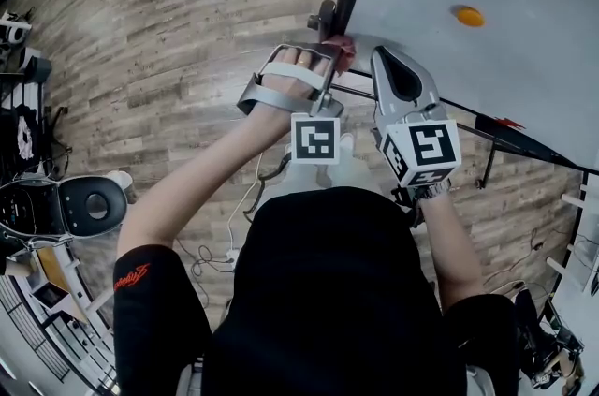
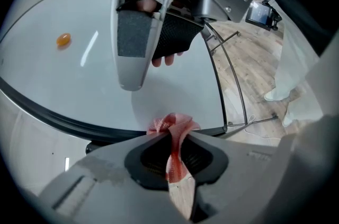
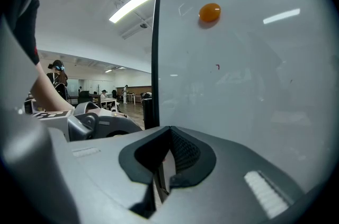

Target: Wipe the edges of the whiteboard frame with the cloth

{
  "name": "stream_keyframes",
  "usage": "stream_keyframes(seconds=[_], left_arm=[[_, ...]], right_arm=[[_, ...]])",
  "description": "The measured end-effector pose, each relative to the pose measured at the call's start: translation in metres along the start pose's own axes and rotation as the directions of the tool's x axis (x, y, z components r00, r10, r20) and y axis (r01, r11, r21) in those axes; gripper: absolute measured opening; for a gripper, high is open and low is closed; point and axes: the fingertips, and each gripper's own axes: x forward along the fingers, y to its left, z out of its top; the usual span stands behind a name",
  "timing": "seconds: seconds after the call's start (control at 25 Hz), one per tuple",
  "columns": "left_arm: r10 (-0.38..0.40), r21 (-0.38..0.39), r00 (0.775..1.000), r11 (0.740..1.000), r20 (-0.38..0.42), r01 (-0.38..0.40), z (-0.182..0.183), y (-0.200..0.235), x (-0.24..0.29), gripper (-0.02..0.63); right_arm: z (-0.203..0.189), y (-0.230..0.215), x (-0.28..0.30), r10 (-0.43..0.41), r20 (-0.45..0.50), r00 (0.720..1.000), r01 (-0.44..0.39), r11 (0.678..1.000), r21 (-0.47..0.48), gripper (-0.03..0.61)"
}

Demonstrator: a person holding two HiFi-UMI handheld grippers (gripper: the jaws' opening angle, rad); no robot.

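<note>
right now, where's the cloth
In the left gripper view the cloth is at bottom centre, pinched in the left gripper and bunched at the whiteboard frame, just left of its corner.

**No Legible Words in View**

A red script logo [image 1: 132,275] runs across the person's black sleeve [image 1: 154,315], too small and slanted to read. The two marker cubes [image 1: 314,139] [image 1: 423,151] carry black-and-white square code patterns, not letters. A tiny red mark [image 3: 217,66] on the whiteboard [image 3: 254,90] is too small to read.
</note>
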Motion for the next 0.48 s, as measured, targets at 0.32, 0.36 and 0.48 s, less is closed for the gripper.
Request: stream_keyframes(seconds=[0.32, 0.36, 0.48], left_arm=[[-0.04, 0.002, 0.999, 0.999, -0.002, 0.04, 0.0, -0.021, 0.012, 0.046], [-0.043, -0.002, 0.999, 0.999, 0.001, 0.043, 0.001, -0.022, 0.013, 0.046], [-0.049, 0.004, 0.999, 0.999, 0.001, 0.049, -0.001, -0.027, 0.015, 0.046]], right_arm=[[-0.017, -0.007, -0.001, -0.021, -0.021, 1.0, 0.022, 1.0, 0.022, 0.003], [-0.019, -0.008, -0.001, -0.024, -0.023, 0.999, 0.025, 0.999, 0.025, 0.003], [-0.024, -0.009, -0.002, -0.034, -0.03, 0.999, 0.035, 0.999, 0.034, 0.002]])
